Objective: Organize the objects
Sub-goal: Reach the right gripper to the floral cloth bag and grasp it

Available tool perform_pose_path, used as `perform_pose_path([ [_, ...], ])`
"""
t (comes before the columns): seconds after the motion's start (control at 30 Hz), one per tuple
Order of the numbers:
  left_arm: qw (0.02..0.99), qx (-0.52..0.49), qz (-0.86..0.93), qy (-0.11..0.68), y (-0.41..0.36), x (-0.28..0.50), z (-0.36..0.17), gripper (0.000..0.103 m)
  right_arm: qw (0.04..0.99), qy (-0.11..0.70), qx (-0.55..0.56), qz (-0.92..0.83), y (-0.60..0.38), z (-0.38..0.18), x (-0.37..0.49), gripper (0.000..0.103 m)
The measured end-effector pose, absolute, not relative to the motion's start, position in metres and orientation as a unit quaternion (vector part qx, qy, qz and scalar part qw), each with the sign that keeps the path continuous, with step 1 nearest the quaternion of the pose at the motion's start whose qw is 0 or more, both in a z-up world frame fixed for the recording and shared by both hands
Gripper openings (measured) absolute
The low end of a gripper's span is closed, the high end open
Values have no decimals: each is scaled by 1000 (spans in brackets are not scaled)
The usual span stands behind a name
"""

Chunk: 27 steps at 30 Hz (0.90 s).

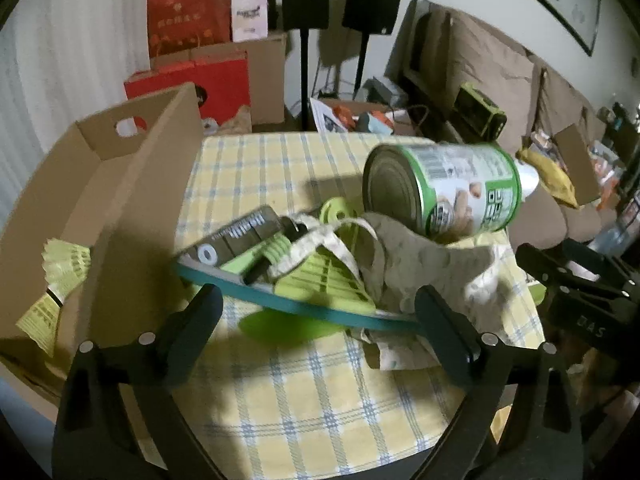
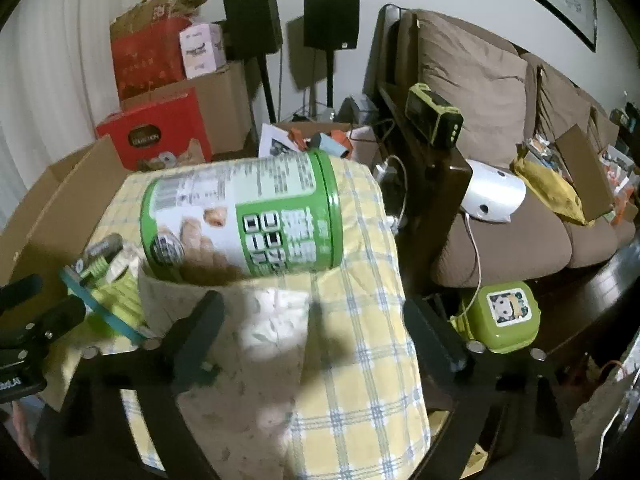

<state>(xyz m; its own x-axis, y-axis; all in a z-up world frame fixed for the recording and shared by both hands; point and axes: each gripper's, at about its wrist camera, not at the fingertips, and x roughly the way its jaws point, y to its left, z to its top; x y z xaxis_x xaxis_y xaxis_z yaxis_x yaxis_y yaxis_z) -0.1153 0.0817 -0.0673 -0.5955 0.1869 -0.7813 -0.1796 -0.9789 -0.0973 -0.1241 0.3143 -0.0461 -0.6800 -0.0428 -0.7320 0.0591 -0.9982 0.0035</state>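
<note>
My left claw is spread wide with nothing between its fingers, hovering low over the table with its yellow-and-blue checked cloth. Just ahead of it lies a teal-rimmed tray, tilted, holding green plastic pieces and a grey metal part with a spring. A beige cloth bag is slumped against the tray's right side, its strap draped over the green pieces. A green-labelled can lies tipped on its side, resting on the bag's mouth with its metal bottom facing me. To the left stands an open cardboard box with yellow-green shuttlecocks inside. My right claw is also wide open and empty, poised above the bag, just in front of the can. From this view the tray sits at the left, beside my left claw.
</note>
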Motion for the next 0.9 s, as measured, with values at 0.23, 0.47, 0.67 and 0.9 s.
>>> perform_pose_path([
  [0.23, 99, -468, 877, -38, 77, -122, -87, 83, 42, 3, 414, -909, 313, -57, -123, 62],
  [0.47, 99, -486, 864, -82, 65, -131, -100, 73, 83, -2, 418, -904, 297, -63, -123, 51],
  [0.67, 102, -493, 859, -95, 66, -136, -108, 70, 120, 3, 425, -897, 278, -70, -124, 47],
  [0.9, 106, -503, 851, -112, 64, -142, -116, 60, 158, 1, 439, -884, 263, -83, -125, 47],
])
